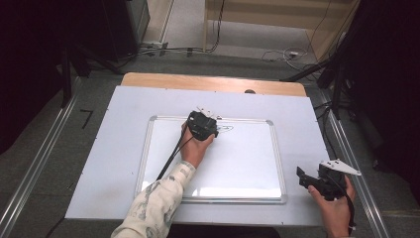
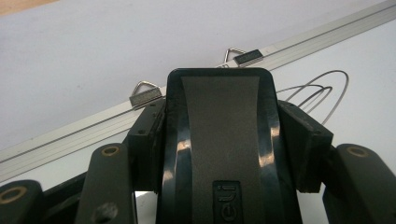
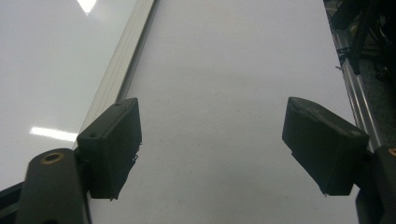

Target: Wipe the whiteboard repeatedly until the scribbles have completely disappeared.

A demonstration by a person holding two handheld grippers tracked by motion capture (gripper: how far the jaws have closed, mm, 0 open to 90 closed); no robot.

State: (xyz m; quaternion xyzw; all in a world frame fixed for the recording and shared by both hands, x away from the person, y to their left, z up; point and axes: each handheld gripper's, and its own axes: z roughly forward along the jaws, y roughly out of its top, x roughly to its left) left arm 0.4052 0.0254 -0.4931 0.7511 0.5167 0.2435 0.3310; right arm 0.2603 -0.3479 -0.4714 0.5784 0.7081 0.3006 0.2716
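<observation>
My left gripper [image 1: 203, 125] is clamped on a black whiteboard eraser [image 2: 219, 140], its jaws pressed against the eraser's two long sides. In the left gripper view the eraser runs straight out ahead of me, long axis in line with the jaws, its rounded far end close to the top rail of the whiteboard [image 1: 277, 163].

What the next stroke turns on is the scribble [image 2: 317, 91]: a few thin looping pen lines lying just off the eraser's far end, to its right and slightly ahead, near the board's top edge. From the high view the same loops [image 1: 227, 129] sit just beside the gripper on its right. So I judge the wipe should go sideways to the right, across the eraser's long axis, staying short of the two hanger clips [image 2: 148, 93] on the rail.

My left hand [image 1: 194, 148] is stretched well forward over the board, wrist tipped down so the eraser meets the surface.

My right gripper [image 3: 210, 149] is far from the marks, at the near right corner off the board, jaws spread wide with nothing between them, over the bare white tabletop [image 3: 224, 70].
</observation>
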